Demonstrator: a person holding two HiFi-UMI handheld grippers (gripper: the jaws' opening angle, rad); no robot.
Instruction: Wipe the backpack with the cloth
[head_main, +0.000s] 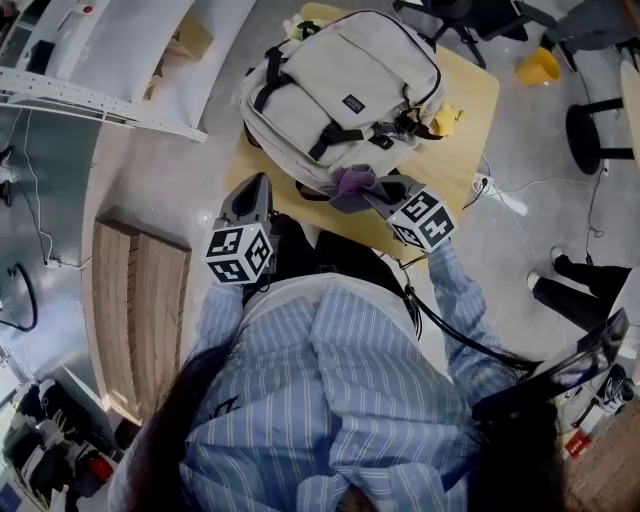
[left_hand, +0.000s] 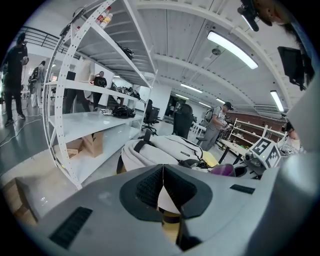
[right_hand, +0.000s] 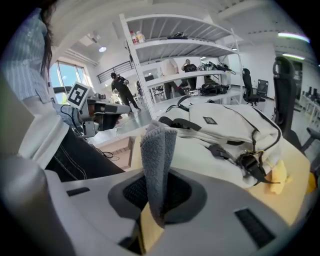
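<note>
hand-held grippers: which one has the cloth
The right hand-held gripper: its jaws are shut on the cloth, which sticks up between them. The left hand-held gripper has its jaws together on nothing.

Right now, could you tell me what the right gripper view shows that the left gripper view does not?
Only the right gripper view shows the right gripper clamped on the folded cloth. Only the left gripper view shows the left gripper shut and empty. Both show the backpack lying on the table and the white shelving.
</note>
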